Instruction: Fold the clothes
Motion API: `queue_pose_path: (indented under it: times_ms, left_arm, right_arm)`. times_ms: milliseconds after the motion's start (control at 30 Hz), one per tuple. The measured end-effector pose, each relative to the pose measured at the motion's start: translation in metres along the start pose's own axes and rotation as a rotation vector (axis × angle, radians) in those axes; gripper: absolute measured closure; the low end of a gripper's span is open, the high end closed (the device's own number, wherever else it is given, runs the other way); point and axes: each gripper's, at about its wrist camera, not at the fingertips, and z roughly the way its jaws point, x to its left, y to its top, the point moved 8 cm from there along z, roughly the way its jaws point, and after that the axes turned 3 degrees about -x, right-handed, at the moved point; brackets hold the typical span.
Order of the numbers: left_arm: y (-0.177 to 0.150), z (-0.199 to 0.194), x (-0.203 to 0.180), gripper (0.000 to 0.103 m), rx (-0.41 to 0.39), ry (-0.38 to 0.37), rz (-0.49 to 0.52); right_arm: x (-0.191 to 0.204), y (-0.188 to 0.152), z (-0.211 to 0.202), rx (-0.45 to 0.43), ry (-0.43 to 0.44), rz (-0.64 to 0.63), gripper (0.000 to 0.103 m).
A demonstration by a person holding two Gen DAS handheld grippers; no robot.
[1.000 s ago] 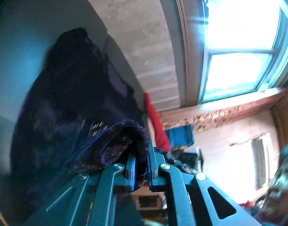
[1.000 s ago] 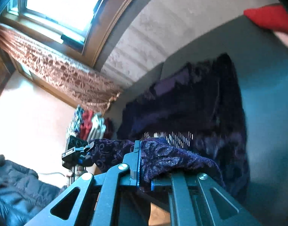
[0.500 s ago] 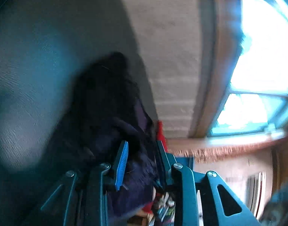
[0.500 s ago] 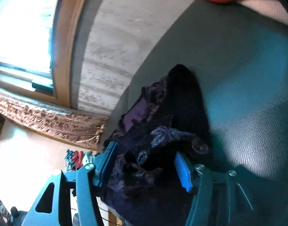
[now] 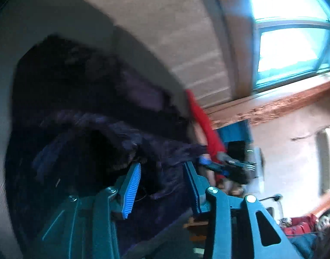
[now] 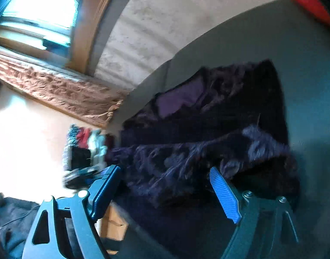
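Two grippers stood with jaws spread over one dark purple velvet garment (image 6: 208, 133), which lay on a grey-green cushioned surface (image 6: 305, 69) below a pale wall (image 6: 160, 21) and a window (image 5: 290, 43). Neither the left gripper (image 5: 162, 185) nor the right gripper (image 6: 165, 185) held any cloth between its blue pads (image 5: 131, 191). A near edge of the garment lay doubled over the rest, forming a raised, rumpled ridge across its middle; lighter lining showed at the far end. Judged from this lie, one fold stood laid with both grippers clear of it. Motion blur hid the exact edges. Any further fold would call for finding a free edge and closing both grippers on it evenly, since thick pile cloth slips and bunches.
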Motion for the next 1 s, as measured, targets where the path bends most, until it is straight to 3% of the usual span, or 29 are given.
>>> queue_pose_path:
  times_ms: [133,200,333,467,533,733,767,833,867,900,1000]
  left_arm:
    - [0.024,-0.009,0.004,0.063,-0.066,-0.036,-0.056]
    - [0.036,-0.014,0.006,0.062,-0.1,-0.055,-0.084]
    - [0.057,-0.024,0.011,0.062,-0.155,-0.079,-0.124]
    - [0.029,-0.025,0.014,0.062,-0.082,-0.013,-0.055]
    - [0.013,-0.027,0.012,0.062,-0.048,-0.007,-0.028]
    - [-0.032,-0.031,0.003,0.052,0.045,0.011,0.056]
    - [-0.034,-0.024,0.004,0.049,0.06,0.027,0.062]
    - [-0.036,-0.012,0.005,0.044,0.09,0.058,0.075]
    - [-0.037,-0.005,0.005,0.044,0.105,0.073,0.081]
    - [-0.038,0.001,0.006,0.044,0.12,0.089,0.088]
    - [-0.041,0.019,0.008,0.056,0.165,0.136,0.106]
  right_arm:
    - [-0.018,0.05,-0.015,-0.242,0.083,0.124,0.017]
    - [-0.026,0.059,-0.017,-0.265,0.109,0.17,0.017]
    - [-0.019,0.047,-0.025,-0.227,-0.018,0.029,0.018]
    - [-0.013,0.016,-0.036,-0.147,-0.17,-0.129,0.03]
    - [-0.015,0.003,-0.04,-0.127,-0.226,-0.173,0.031]
    - [-0.028,-0.018,-0.024,-0.061,-0.222,-0.167,0.033]
    - [-0.029,-0.018,-0.02,-0.057,-0.236,-0.171,0.037]
    - [-0.036,-0.018,-0.012,-0.035,-0.307,-0.193,0.063]
    - [-0.038,-0.019,-0.008,-0.016,-0.322,-0.201,0.088]
    - [-0.038,-0.02,-0.005,0.002,-0.329,-0.209,0.096]
    - [-0.031,-0.024,-0.002,0.055,-0.359,-0.277,0.096]
